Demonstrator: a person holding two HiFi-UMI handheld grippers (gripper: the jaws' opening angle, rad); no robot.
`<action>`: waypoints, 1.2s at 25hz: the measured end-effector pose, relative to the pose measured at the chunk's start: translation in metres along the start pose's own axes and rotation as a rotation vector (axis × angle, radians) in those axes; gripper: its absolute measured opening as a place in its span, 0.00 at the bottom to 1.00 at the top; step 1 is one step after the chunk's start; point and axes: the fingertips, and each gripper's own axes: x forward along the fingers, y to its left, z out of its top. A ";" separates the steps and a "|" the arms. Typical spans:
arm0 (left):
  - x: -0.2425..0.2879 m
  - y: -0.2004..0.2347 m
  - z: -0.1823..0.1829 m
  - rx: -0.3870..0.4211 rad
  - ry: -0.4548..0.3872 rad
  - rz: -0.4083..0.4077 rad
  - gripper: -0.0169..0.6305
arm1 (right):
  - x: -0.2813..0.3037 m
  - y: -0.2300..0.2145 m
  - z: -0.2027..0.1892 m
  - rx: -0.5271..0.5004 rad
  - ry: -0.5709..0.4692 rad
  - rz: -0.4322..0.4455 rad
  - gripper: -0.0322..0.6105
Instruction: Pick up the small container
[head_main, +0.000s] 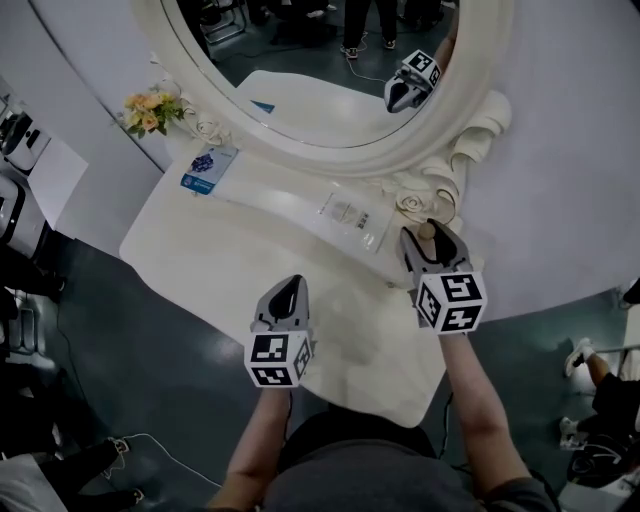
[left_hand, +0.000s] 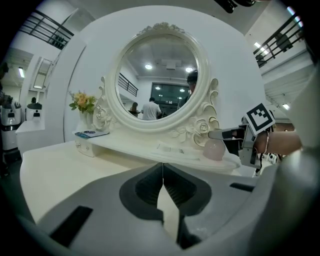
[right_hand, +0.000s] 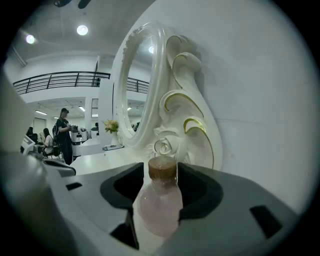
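The small container (right_hand: 159, 202) is a round pink bottle with a brown cork top. It stands on the raised shelf (head_main: 290, 205) at the mirror's right foot, seen also in the head view (head_main: 428, 232) and the left gripper view (left_hand: 215, 149). My right gripper (right_hand: 157, 175) has one jaw on each side of the bottle's body, very close to it, with no clear squeeze showing; its place in the head view (head_main: 432, 245) is at the shelf's right end. Over the table's front part, my left gripper (head_main: 288, 292) has its jaws together and empty (left_hand: 162, 172).
A large round mirror (head_main: 330, 70) in an ornate cream frame stands behind the shelf, with carved roses (head_main: 412, 203) beside the bottle. A small bunch of flowers (head_main: 150, 110) and a blue-printed card (head_main: 208, 165) sit at the left. A leaflet (head_main: 350, 215) lies mid-shelf. The cream table (head_main: 240, 270) curves in front.
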 end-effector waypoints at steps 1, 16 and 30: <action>0.001 0.000 0.000 0.000 0.002 -0.002 0.04 | 0.001 0.000 0.000 -0.001 0.001 0.000 0.37; -0.001 -0.001 -0.004 -0.005 0.017 0.003 0.04 | 0.001 -0.003 0.001 -0.050 -0.023 -0.007 0.28; -0.020 0.005 0.001 0.001 -0.007 0.044 0.04 | -0.018 0.021 0.011 -0.055 -0.092 0.024 0.27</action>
